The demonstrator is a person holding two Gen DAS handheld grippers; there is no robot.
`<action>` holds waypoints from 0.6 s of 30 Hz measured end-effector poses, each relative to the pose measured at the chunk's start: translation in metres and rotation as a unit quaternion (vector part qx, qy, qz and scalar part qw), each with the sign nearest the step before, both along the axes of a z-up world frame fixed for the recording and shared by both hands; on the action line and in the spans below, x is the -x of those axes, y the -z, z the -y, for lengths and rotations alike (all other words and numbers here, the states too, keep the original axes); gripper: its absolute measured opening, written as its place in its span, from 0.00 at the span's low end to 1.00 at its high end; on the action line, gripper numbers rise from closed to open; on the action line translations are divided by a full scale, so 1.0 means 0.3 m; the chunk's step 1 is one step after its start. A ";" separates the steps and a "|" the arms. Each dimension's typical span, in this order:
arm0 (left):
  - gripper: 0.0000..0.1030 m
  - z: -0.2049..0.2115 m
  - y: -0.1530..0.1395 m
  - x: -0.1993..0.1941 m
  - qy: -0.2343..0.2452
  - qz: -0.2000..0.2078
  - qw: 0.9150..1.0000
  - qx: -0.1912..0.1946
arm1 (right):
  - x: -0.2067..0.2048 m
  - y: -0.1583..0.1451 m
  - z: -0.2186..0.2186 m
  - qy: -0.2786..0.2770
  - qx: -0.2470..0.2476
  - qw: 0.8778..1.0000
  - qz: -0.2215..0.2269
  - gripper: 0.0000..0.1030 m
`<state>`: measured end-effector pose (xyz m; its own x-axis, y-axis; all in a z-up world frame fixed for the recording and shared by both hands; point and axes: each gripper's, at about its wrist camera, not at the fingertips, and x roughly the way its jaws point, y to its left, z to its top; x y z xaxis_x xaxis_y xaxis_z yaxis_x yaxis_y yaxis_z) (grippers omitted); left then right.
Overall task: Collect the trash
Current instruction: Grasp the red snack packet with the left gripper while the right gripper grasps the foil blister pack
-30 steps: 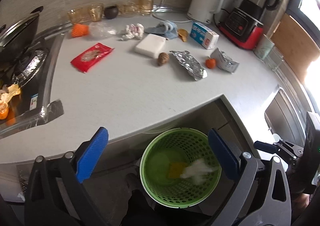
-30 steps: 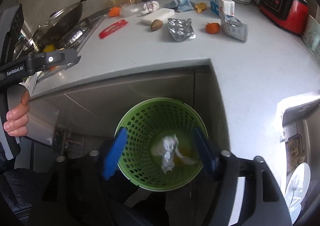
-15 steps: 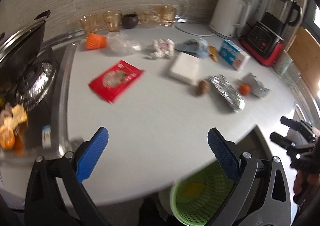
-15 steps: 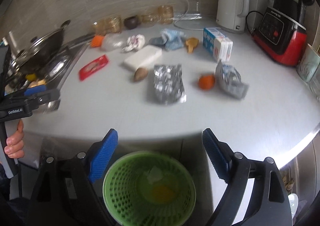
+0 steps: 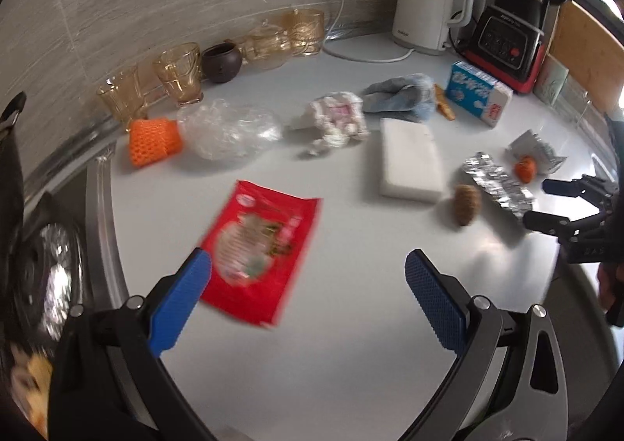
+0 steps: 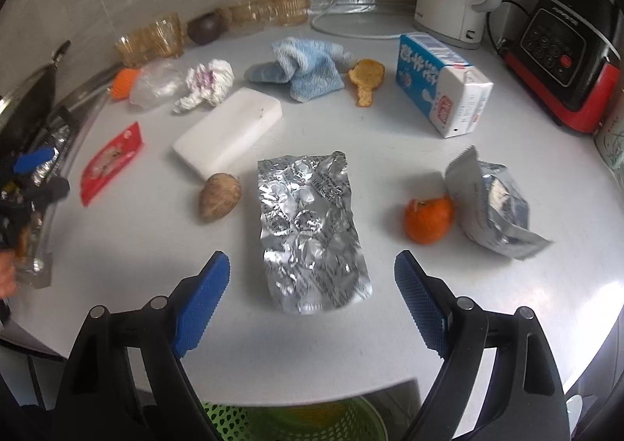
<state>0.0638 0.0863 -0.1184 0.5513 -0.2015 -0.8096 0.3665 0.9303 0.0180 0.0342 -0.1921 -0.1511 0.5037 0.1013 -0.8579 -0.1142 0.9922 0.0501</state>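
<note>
My left gripper (image 5: 308, 277) hangs open over the white counter (image 5: 351, 363), its left blue pad at the near edge of a red snack wrapper (image 5: 259, 249). My right gripper (image 6: 312, 281) is open too, with the near end of a flat silver foil pouch (image 6: 310, 230) lying between and just ahead of its pads, untouched. Around it lie a brown nut-like husk (image 6: 219, 196), an orange peel ball (image 6: 428, 219), a torn silver bag (image 6: 491, 207), a crumpled tissue (image 6: 206, 84), a clear plastic wad (image 5: 228, 128) and an orange foam net (image 5: 154, 134). The green bin's rim (image 6: 296, 419) shows below the counter edge.
A white block (image 6: 230, 128), blue cloth (image 6: 304, 66), milk carton (image 6: 442, 84), and fried scrap (image 6: 366, 78) sit farther back. Amber glasses (image 5: 175, 78), a dark bowl (image 5: 221, 62), white kettle (image 5: 427, 0) and red-based blender (image 5: 514, 27) line the wall. A stove (image 5: 50, 273) lies left.
Both grippers have swung from above the green bin up over the counter. The bin has dropped out of the left view; the wrapper and foil pouch now sit close to the pads.
</note>
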 end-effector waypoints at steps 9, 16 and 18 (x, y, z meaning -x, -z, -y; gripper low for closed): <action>0.93 -0.062 0.128 -0.156 0.048 -0.036 0.998 -0.028 | -0.051 0.058 -0.018 0.014 0.006 1.000 -0.021 0.84; 0.88 -0.048 0.185 -0.197 0.066 -0.049 0.996 -0.030 | -0.082 0.062 -0.023 0.020 0.014 0.999 -0.025 0.84; 0.81 -0.054 0.197 -0.211 0.068 -0.057 0.996 -0.025 | -0.092 0.057 -0.024 0.020 0.016 0.999 -0.024 0.84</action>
<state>0.1272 0.1026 -0.1775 0.4260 -0.2253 -0.8762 0.4914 0.8708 0.0150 0.0617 -0.1849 -0.1682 0.4653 0.0541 -0.8835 -0.0728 0.9971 0.0227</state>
